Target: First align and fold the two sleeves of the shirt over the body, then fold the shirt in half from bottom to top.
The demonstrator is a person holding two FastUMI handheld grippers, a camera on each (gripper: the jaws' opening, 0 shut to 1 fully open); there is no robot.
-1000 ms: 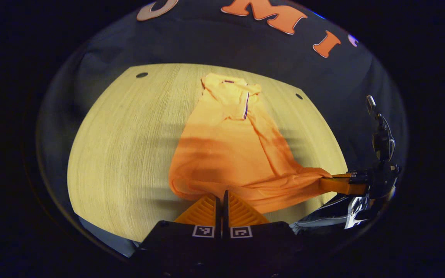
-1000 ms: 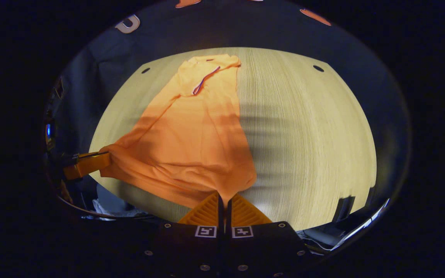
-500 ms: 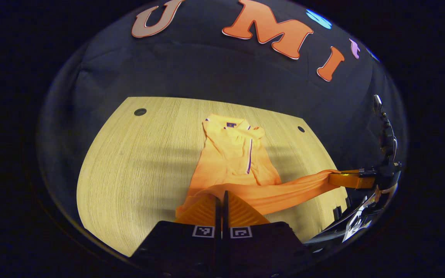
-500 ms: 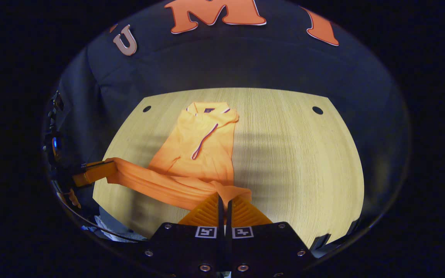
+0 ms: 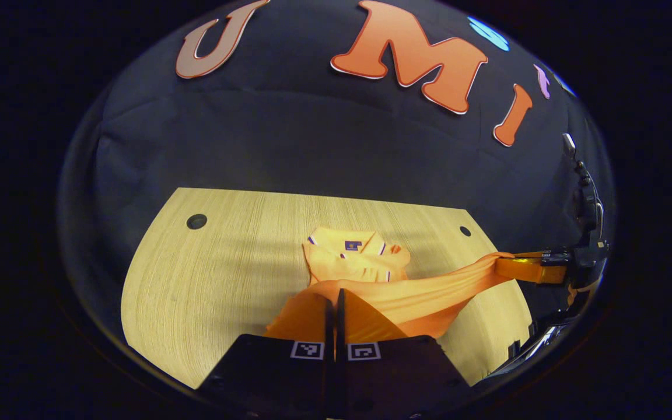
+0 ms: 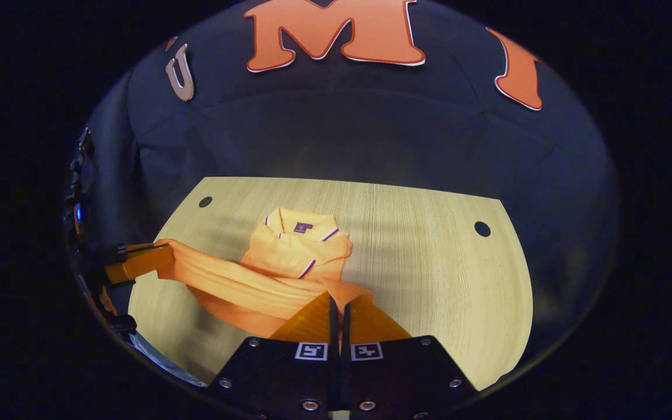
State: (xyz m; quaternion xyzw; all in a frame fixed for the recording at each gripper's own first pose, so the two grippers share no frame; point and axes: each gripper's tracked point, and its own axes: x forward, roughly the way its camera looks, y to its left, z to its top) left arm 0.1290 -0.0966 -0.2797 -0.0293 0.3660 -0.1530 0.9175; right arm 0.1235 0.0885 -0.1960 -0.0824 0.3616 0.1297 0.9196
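On wooden table (image 6: 429, 262), shirt (image 6: 295, 256) collar-far, hem pinched taut between both hand-held grippers (image 5: 333, 303) (image 6: 337, 304).

The left gripper view rides low over the near edge of the table (image 5: 207, 280) and looks across it to the far wall, close behind the shirt (image 5: 365, 262). The right gripper (image 5: 502, 268) pokes in at its right side. The right gripper view looks the same way from beside it, with the left gripper (image 6: 164, 256) at its left side. Both views share the table (image 6: 429, 256), the shirt (image 6: 301, 245) and the wall.
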